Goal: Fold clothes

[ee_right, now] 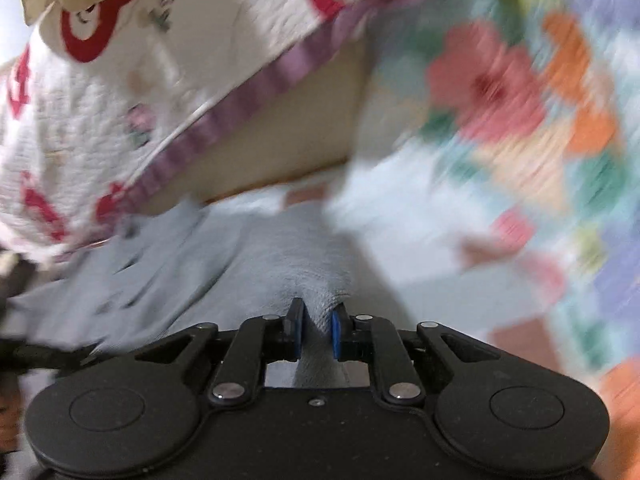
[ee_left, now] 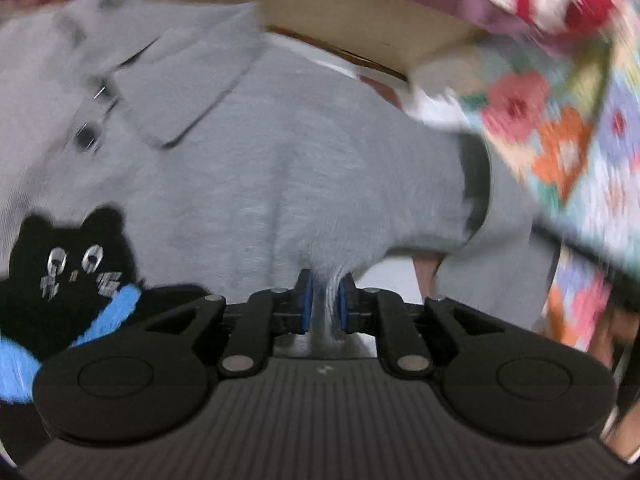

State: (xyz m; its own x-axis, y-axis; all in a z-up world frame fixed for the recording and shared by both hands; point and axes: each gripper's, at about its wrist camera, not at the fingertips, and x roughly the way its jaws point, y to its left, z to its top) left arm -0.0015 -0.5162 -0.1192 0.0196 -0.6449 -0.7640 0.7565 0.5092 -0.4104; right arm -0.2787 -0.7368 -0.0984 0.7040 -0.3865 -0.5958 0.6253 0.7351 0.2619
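The left gripper (ee_left: 325,300) is clenched on a fold of the grey sweater (ee_left: 280,168): a narrow bunch of the knit fabric runs down between its two blue pads (ee_left: 305,306), and the pads press on it from both sides. The sweater spreads out in front of this gripper and fills most of the left wrist view. Its collar (ee_left: 188,80) lies open at the upper left, with a dark button (ee_left: 86,138) just below it. At the lower left of the sweater there is a black cat picture (ee_left: 68,264) with pale eyes and a bright blue scarf (ee_left: 104,320). A short sleeve with a dark inside hangs at the right side.

The right gripper (ee_right: 316,334) is also closed on the same grey sweater (ee_right: 256,256) — a ridge of the fabric rises between its blue pads (ee_right: 337,336), and the cloth pulls up to a small peak at the fingertips. The rest of the sweater lies lower and to the left in this view, with some wrinkles.

Behind the sweater, a white quilted blanket (ee_right: 80,128) with red shapes and a purple striped border hangs at the upper left. To the right there is a cloth with a flower pattern (ee_right: 500,92) in pink, orange and green on a pale blue ground — it is strongly blurred, so its details cannot be told. Between the two cloths a plain beige surface (ee_right: 288,140) shows.
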